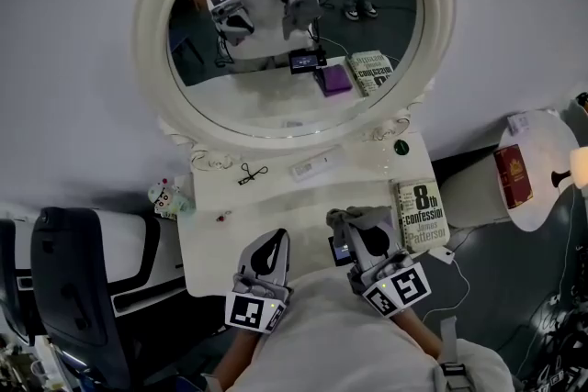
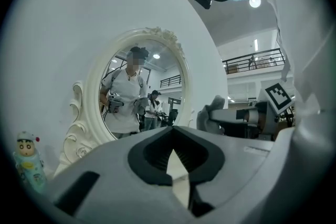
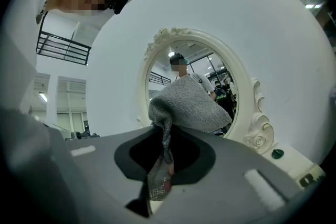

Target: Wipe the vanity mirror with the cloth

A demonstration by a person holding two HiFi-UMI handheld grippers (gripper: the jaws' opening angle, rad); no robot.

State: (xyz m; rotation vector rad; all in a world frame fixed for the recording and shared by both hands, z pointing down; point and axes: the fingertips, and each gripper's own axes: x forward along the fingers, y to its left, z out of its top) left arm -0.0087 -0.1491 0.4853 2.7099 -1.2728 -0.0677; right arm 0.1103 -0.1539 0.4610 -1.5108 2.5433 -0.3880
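A grey knitted cloth (image 1: 351, 218) is clamped between the jaws of the right gripper (image 1: 367, 245). In the right gripper view the cloth (image 3: 186, 105) is seen bunched above the closed jaws, with a thin strand pinched down between them. The cloth is held over the front part of the white vanity table (image 1: 276, 202), well apart from the glass of the oval vanity mirror with the ornate white frame (image 1: 266, 101), which is set upright at the back of the table.

The left gripper (image 1: 274, 243) is held beside the right one at the table's front edge. Its jaws are seen pressed together at the tips, and nothing is gripped between them.

A paperback book with a pale cover (image 1: 420, 214) is laid flat at the table's right edge, just beside the right gripper. A black eyelash curler (image 1: 250, 173) and a white oblong object (image 1: 315, 165) are laid near the mirror's base. A small cartoon figurine (image 1: 165, 197) is stood off the table's left edge
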